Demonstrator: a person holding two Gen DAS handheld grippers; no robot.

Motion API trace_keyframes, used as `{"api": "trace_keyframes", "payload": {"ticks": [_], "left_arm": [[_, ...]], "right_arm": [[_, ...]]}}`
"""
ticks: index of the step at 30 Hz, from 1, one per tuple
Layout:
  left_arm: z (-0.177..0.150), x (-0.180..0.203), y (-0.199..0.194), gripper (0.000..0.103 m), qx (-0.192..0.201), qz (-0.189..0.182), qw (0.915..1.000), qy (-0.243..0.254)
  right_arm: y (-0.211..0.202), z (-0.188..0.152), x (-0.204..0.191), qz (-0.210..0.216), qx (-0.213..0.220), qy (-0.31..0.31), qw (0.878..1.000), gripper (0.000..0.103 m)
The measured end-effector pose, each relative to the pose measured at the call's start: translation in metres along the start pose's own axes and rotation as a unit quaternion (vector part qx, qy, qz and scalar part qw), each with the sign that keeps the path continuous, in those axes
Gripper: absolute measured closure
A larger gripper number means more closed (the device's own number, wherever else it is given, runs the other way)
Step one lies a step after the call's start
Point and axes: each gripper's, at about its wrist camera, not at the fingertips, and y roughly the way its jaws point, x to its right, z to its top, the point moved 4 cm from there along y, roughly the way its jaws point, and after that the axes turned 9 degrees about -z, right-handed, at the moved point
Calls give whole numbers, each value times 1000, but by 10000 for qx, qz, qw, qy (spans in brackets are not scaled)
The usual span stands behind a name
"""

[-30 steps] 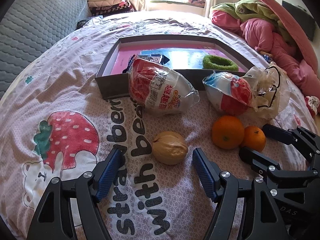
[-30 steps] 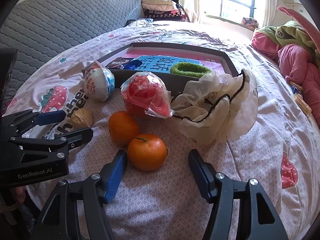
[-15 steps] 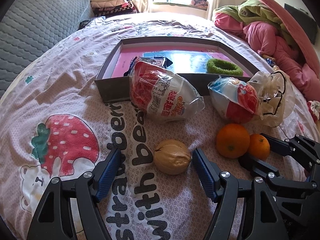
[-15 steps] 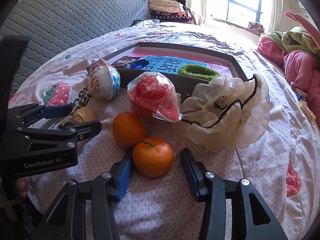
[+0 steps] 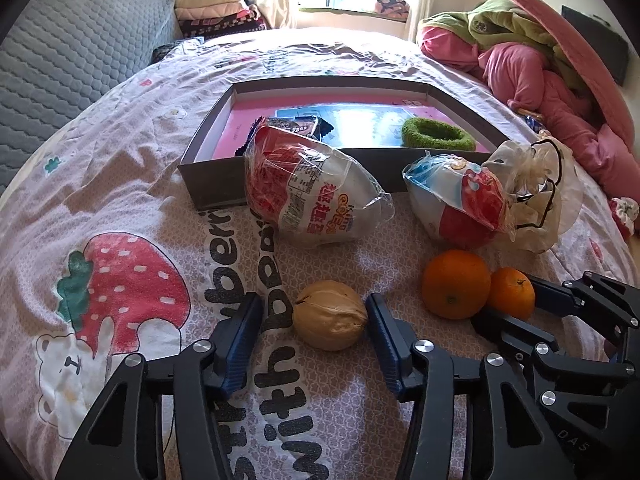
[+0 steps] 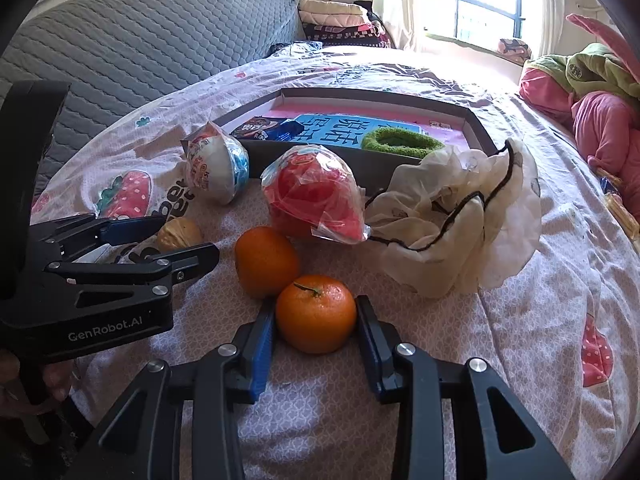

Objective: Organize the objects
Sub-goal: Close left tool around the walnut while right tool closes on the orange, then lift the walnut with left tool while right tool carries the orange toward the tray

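Observation:
On the strawberry-print bedspread a tan walnut (image 5: 330, 320) lies between the fingers of my left gripper (image 5: 312, 306). Its jaws are closing; the right pad touches the nut, the left pad (image 5: 244, 336) stands a little apart. In the right wrist view my right gripper (image 6: 315, 306) is closing on a small mandarin (image 6: 316, 314), with both pads against its sides. A larger orange (image 6: 266, 262) touches that mandarin from behind. The shallow grey box (image 5: 208, 188) sits farther back, holding a green ring (image 5: 438, 134), a snack packet (image 5: 296, 126) and a blue book.
Two plastic-wrapped toy eggs (image 5: 312, 192) (image 5: 456, 204) lie in front of the box. A cream mesh pouch (image 6: 460, 220) with a black cord lies right of them. Pink and green bedding (image 5: 540, 80) is heaped at the far right, a grey quilted headboard (image 6: 140, 60) at the left.
My left jaws have drawn in around the walnut. My right jaws have narrowed until their pads meet the small mandarin. Neither hand has shifted.

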Motion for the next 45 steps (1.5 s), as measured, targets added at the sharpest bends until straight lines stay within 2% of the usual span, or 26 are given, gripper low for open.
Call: {"api": "trace_keyframes", "payload": {"ticks": [4,19,31,45], "left_arm": [[-1,0,-4,66,69,-121,9999,-64],[0,6,-23,67,222,-190,9996,-59],[-1,18,-35,67,243,-242,9994,58],[5,24,-55,67,465,-240,9986,85]], "right_arm": [[-1,0,1,17,5,35,10000,65],[-8,3,4,23,81,170,9998,65],[-21,10,7,21,251,217,9994,65],[-39,18,8,27,481,292,9984,65]]}}
